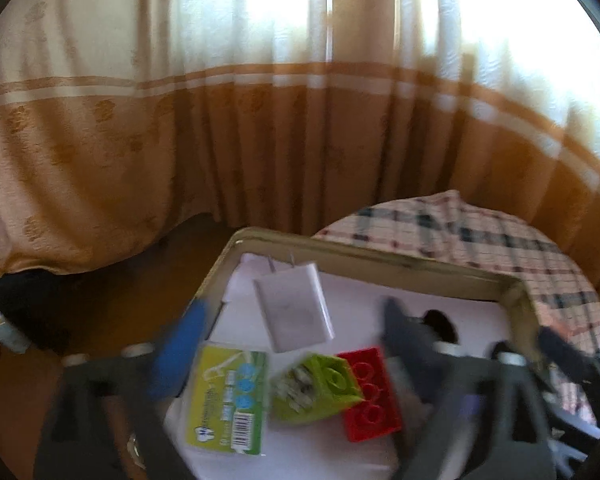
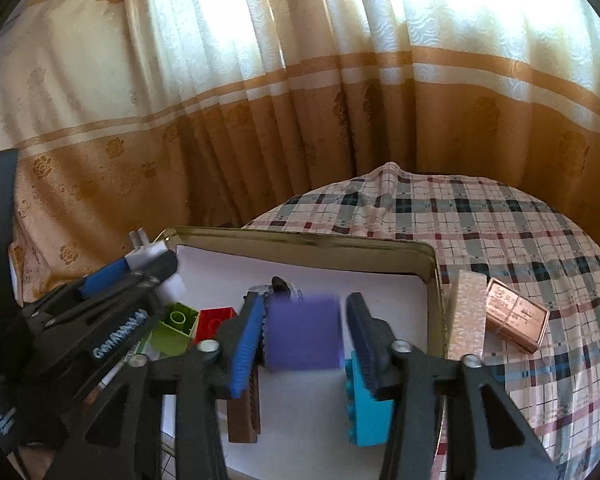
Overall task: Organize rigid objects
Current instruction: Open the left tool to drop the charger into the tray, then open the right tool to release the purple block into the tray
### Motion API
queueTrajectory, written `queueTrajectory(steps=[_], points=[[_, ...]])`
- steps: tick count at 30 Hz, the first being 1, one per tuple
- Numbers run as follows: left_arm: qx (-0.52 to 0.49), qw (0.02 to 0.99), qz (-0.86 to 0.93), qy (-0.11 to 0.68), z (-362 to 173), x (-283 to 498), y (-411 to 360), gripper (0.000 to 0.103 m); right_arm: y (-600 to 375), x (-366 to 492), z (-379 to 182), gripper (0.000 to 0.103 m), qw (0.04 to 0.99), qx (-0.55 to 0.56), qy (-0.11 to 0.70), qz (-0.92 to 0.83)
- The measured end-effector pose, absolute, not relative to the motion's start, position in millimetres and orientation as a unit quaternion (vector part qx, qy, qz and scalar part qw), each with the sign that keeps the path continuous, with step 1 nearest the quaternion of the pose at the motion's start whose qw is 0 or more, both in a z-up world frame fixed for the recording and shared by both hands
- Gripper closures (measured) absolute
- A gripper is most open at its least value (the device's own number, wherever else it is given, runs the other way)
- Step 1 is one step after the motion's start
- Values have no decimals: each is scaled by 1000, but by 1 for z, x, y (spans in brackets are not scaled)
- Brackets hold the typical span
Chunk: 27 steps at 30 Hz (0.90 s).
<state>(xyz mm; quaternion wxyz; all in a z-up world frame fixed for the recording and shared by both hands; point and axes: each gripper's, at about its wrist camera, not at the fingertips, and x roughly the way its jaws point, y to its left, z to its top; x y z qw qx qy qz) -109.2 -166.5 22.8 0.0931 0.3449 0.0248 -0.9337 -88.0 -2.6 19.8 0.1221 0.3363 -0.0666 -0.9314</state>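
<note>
So my left gripper (image 1: 296, 330) is hanging over the tin box (image 1: 380, 258) with its jaws spread wide and nothing pinched. The white charger (image 1: 294, 306) sits blurred between them, and I honestly can't tell if it's resting or mid-air. Below it: a green floss card (image 1: 230, 398), a green brick (image 1: 320, 386), a red brick (image 1: 370, 394). Over on the right, my right gripper (image 2: 302, 330) has a purple block (image 2: 304, 334) between its jaws, close to the left pad, gap on the other side. A blue brick (image 2: 370, 412) lies just beneath, and a copper-coloured box (image 2: 516, 318) rests on the plaid cloth (image 2: 520, 220) outside the tin.
</note>
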Motion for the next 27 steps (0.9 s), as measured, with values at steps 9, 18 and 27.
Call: queueTrajectory(steps=[9, 18, 27], points=[[341, 102, -934, 16, 16, -98, -161, 1, 9, -62, 31, 24, 105, 260, -68, -957], [345, 105, -933, 23, 13, -85, -158, 1, 27, -50, 33, 23, 93, 250, -85, -960], [338, 112, -934, 16, 12, -73, -150, 1, 35, -39, 33, 23, 83, 245, -85, -962]])
